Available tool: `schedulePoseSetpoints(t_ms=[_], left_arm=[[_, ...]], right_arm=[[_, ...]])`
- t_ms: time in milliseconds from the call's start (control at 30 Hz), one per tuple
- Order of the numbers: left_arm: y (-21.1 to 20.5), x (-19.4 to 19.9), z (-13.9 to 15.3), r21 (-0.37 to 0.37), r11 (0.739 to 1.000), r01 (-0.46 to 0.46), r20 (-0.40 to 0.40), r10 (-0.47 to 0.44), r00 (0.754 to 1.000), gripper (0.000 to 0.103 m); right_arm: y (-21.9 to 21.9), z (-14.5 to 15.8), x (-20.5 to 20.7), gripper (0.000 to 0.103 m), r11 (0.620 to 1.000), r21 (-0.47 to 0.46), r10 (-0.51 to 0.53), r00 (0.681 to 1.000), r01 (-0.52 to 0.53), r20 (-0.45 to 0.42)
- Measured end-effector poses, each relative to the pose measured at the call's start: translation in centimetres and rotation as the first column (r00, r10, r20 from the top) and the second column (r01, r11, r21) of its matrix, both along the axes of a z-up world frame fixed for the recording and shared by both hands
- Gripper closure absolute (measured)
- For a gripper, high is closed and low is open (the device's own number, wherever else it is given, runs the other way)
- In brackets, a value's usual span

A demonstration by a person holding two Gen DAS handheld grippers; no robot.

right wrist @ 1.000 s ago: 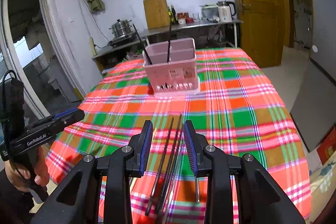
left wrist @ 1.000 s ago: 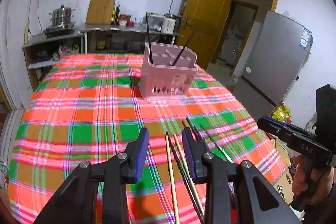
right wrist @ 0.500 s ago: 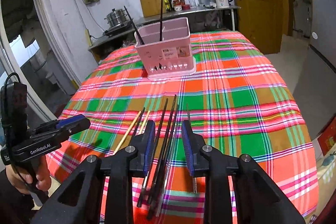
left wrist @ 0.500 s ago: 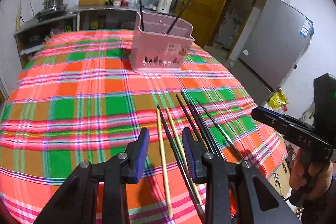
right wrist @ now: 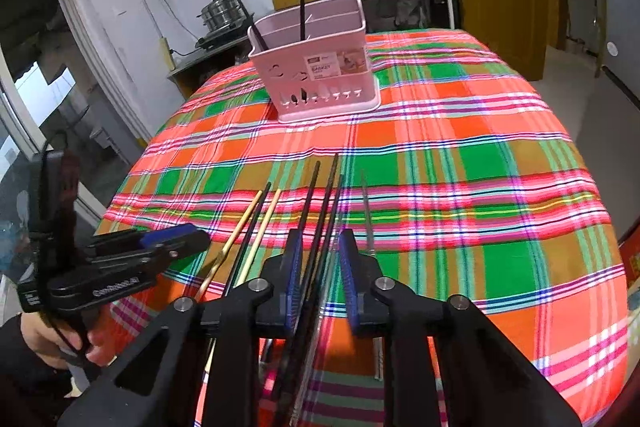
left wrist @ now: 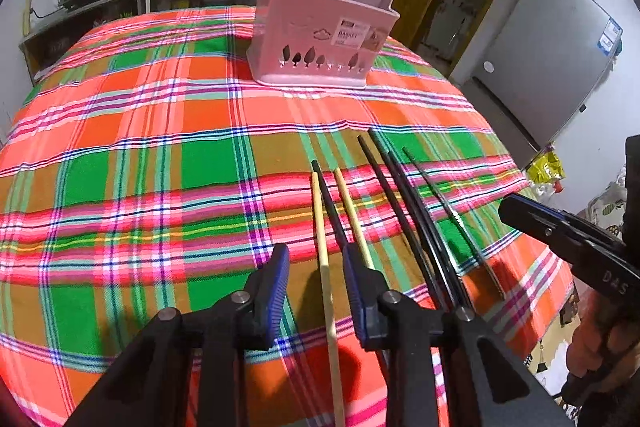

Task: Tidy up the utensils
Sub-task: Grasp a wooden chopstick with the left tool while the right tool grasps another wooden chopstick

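Near the table's front edge, my left gripper (left wrist: 316,291) hangs released over a bamboo chopstick (left wrist: 323,247). My right gripper (right wrist: 322,279), fingers parted, straddles black chopsticks (right wrist: 320,211).

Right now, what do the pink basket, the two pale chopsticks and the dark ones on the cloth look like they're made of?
Pink basket: moulded plastic, likely; smooth matte walls, punched cut-outs, printed label.
Pale chopsticks: probably bamboo or wood; dull, tan, uncoated look.
Dark chopsticks: black and faintly glossy; plastic or lacquered wood, can't tell which.
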State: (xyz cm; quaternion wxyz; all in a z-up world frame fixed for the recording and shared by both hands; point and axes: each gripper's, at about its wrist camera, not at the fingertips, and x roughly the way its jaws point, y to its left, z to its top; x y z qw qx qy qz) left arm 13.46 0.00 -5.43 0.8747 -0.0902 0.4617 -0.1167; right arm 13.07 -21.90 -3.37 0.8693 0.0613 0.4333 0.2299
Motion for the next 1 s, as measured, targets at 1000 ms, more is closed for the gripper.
schedulePoseSetpoints(t_ms=[1000], left_arm=[[4.0, 2.0, -1.3, 0.064, 0.992, -0.108, -0.069, 0.112, 0.991, 0.096]], right_arm=[[7.7, -4.1, 5.6, 0.09, 0.997, -0.002, 0.077, 0.984, -0.079, -0.161]])
